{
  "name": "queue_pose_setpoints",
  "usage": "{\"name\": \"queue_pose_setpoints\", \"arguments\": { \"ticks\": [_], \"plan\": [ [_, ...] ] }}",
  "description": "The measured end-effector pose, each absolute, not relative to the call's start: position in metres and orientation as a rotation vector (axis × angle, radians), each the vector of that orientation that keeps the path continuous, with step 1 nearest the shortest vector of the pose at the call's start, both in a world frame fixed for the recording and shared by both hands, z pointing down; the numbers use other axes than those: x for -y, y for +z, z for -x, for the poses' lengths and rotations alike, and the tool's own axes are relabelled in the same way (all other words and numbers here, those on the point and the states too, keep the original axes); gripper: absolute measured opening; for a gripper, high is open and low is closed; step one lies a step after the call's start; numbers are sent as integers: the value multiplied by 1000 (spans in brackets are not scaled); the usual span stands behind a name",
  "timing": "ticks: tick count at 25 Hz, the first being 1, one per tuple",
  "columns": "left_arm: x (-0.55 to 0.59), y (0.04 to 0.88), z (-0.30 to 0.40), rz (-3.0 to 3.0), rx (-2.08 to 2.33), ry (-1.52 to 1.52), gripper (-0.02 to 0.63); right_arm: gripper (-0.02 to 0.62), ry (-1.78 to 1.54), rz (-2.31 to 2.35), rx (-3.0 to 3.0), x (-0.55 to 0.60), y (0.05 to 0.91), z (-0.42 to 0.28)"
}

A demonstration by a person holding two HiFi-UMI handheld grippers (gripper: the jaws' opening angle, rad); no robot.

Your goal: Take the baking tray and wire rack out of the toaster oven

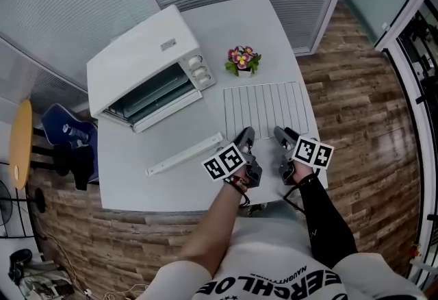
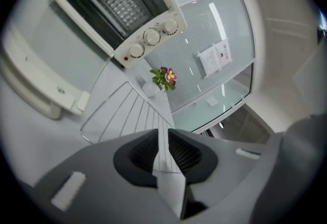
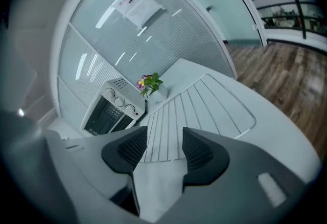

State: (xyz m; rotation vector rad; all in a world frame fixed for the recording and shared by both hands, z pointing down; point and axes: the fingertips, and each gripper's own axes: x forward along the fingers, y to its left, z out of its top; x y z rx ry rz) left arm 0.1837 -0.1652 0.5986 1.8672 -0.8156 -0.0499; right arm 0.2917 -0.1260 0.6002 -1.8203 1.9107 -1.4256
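Wire rack lies on tabletop, 12 o'clock from both grippers. Left gripper jaws nearly closed, right gripper jaws apart, both empty. Risk: reaching toaster oven at 10 o'clock clips flower pot.

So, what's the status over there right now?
Left gripper near shut, right gripper open, both empty. Wire rack out, flat on table. Long white piece by toaster oven, maybe the tray. Nothing in the way.
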Motion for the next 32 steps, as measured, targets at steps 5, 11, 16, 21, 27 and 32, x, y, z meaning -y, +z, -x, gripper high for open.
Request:
{"name": "queue_pose_setpoints", "arguments": {
  "ticks": [5, 11, 16, 21, 27, 32],
  "plan": [
    [172, 570, -155, -2025, 951, 10, 92, 196, -1163, 1947, -2144, 144, 564, -283],
    [187, 530, -113, -2257, 1165, 112, 101, 196, -782, 2048, -2336, 160, 517, -263],
    [192, 495, -89, -2440, 1320, 211, 114, 196, -536, 2054, -2462, 169, 489, -243],
    [194, 472, -70, -2567, 1433, 315, 135, 196, -373, 2035, -2542, 174, 472, -222],
    [194, 447, -50, -2658, 1481, 345, 164, 196, -242, 1946, -2614, 180, 458, -187],
    [196, 451, -21, -2614, 1495, 314, 164, 196, -234, 1890, -2672, 186, 460, -156]
  ]
}}
